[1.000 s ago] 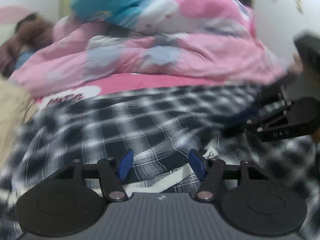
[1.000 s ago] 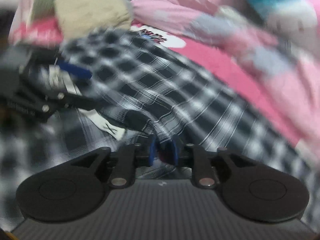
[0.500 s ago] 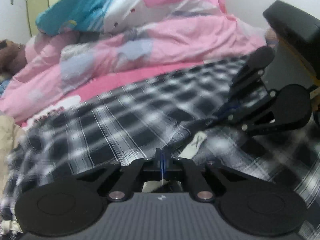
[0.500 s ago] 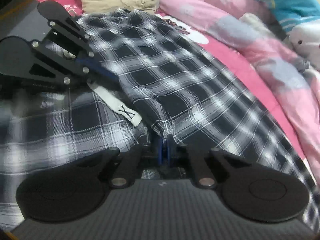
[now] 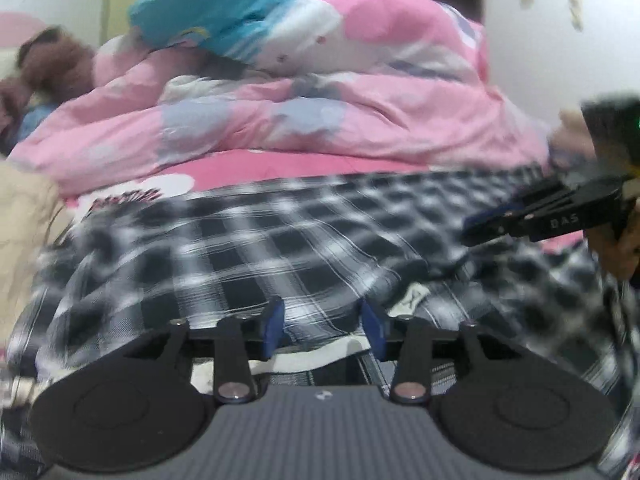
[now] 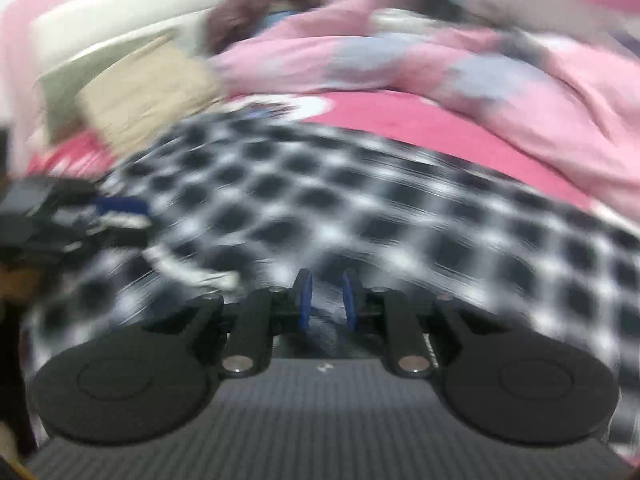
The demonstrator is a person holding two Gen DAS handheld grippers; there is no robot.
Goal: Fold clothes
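Spreading apart, the blue pads of the left tool (image 5: 322, 330) stand wide over the near edge of the black-and-white plaid shirt (image 5: 256, 248), gripping nothing; a white neck label (image 5: 412, 300) lies just beyond its right pad. The right tool (image 6: 325, 300) has a narrower gap between its pads, with the shirt's fabric lying below and beyond them; heavy blur hides whether any cloth is caught there. The shirt lies spread across the pink bed sheet (image 5: 280, 164), running from both tools out toward the far side. In the left wrist view the right tool shows at the right edge, over the shirt. Left of the shirt sits a beige garment (image 5: 20, 216). Farther back a pink patterned duvet (image 5: 320, 112) is heaped, with a teal-and-white plush (image 5: 224, 28) on top.
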